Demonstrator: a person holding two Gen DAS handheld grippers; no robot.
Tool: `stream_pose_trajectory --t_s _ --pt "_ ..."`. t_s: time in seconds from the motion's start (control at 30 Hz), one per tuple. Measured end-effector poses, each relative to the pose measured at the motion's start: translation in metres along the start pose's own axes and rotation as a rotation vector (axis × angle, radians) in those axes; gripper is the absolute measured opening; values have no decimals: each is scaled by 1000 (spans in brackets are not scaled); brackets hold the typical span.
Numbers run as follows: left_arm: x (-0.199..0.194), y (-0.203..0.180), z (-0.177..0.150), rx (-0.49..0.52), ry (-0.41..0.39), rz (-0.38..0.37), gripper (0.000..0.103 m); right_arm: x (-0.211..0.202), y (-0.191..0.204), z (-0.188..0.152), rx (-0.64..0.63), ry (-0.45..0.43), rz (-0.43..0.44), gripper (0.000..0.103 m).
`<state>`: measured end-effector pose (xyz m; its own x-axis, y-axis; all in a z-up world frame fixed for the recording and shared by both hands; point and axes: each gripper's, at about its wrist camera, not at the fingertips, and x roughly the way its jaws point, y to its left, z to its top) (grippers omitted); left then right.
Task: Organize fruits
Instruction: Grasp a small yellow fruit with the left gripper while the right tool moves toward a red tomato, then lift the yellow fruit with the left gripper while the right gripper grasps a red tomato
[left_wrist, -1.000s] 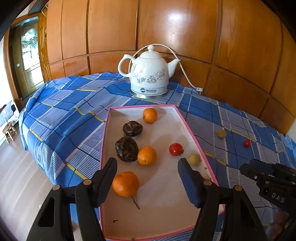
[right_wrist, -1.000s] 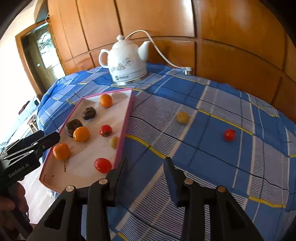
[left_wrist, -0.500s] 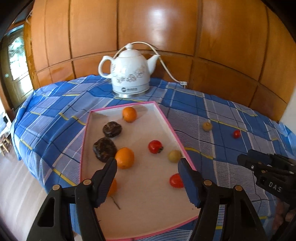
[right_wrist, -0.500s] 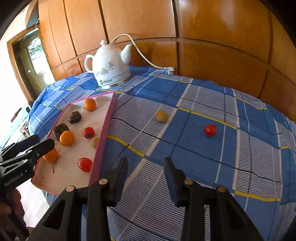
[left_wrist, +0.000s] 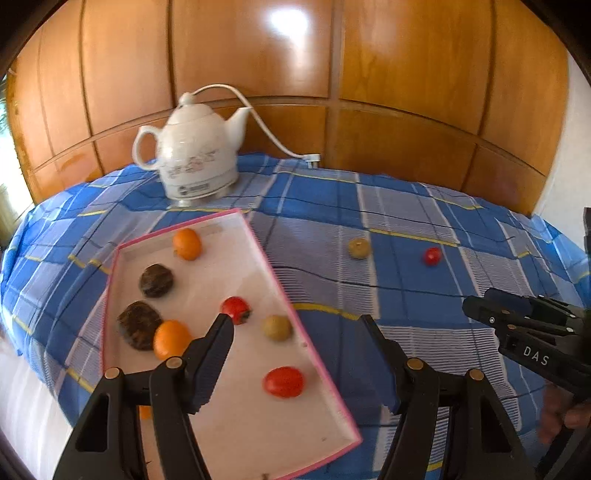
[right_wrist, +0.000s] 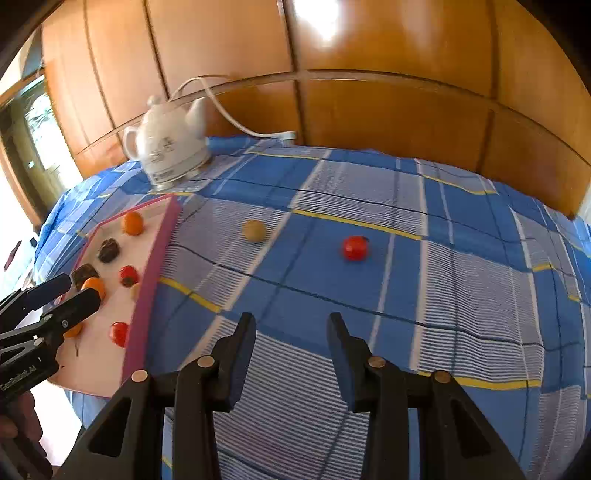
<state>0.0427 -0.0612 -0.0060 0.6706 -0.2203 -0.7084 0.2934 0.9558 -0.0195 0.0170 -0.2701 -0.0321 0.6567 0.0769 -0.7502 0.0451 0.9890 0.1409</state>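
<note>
Two fruits lie loose on the tabletop: red tomato at 12 o'clock from the right tongs, nearer than the left tongs; both tongs gape wide, empty; tray at 10 o'clock.

White kettle on blue checked cloth; wood panelling behind.

Both wrist views face wall; share tray, kettle.

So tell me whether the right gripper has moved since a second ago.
Yes. The right gripper has swung right, away from the tray; the kettle slid left in its view.
</note>
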Motion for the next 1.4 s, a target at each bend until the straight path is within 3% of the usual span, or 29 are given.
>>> stream_pose_trajectory --t_s 0.23,0.53,0.7,1.23,1.27,1.3,1.4 --pt "22 -21 21 22 43 -92 69 -2 -27 -4 60 6 -54 40" --pt "65 -29 49 -23 135 -158 49 1 -44 -11 99 17 -54 40" --pt "89 -37 61 -33 169 -173 43 4 -46 -13 102 27 -44 40" --pt "173 -68 87 4 256 -126 42 7 -50 -17 114 45 -28 40" --pt "179 -70 87 11 263 -121 39 7 -50 -17 113 46 -29 40" --pt "185 -70 85 15 275 -112 29 7 -50 -17 112 47 -32 40" --pt "186 -68 83 14 247 -129 27 6 -51 -18 110 47 -34 40"
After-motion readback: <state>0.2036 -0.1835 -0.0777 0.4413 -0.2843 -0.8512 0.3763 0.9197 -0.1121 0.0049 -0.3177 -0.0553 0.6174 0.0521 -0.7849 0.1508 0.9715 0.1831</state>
